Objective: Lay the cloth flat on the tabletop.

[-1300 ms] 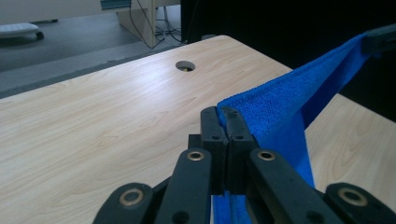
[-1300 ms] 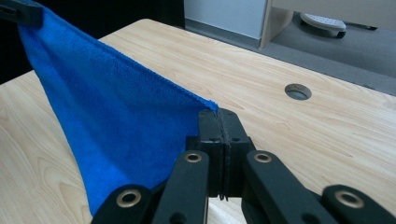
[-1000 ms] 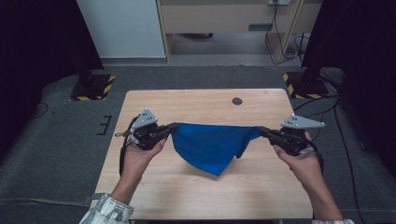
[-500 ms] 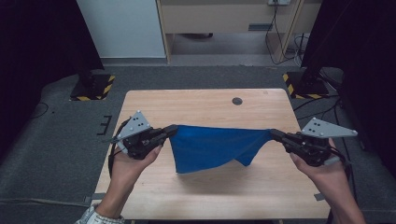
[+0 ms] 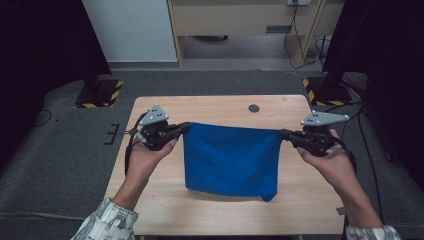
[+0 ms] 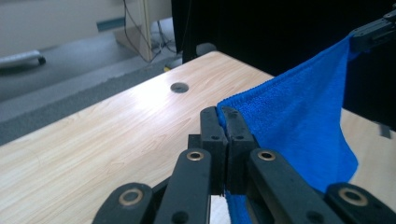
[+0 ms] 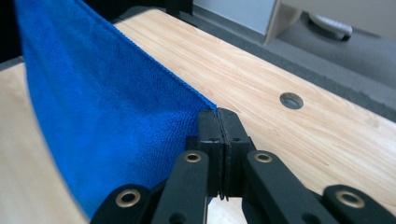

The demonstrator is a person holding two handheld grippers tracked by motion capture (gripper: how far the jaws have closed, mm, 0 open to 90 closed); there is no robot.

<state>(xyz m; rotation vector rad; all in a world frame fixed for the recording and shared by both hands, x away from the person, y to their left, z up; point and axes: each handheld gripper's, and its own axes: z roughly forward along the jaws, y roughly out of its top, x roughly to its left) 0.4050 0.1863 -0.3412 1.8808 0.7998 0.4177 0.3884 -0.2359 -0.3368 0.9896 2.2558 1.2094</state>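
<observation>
A blue cloth (image 5: 230, 157) hangs stretched between the two grippers above the wooden table (image 5: 215, 107), its top edge taut and its lower edge drooping toward the tabletop. My left gripper (image 5: 186, 127) is shut on the cloth's upper left corner, and its own view has the cloth (image 6: 299, 126) pinched at the gripper's (image 6: 222, 114) tips. At the upper right corner my right gripper (image 5: 284, 134) is shut on the cloth (image 7: 107, 116); the jaws of this gripper (image 7: 217, 116) are pressed together on the corner.
A round cable hole (image 5: 254, 108) sits in the table near its far edge. Black stands with yellow-striped bases (image 5: 100, 92) stand on the grey carpet at both far corners. A wooden cabinet (image 5: 240, 20) is behind the table.
Both hands moved apart and up, pulling the cloth from a sagging bunch into a flat, taut sheet that hangs squarely between the grippers.
</observation>
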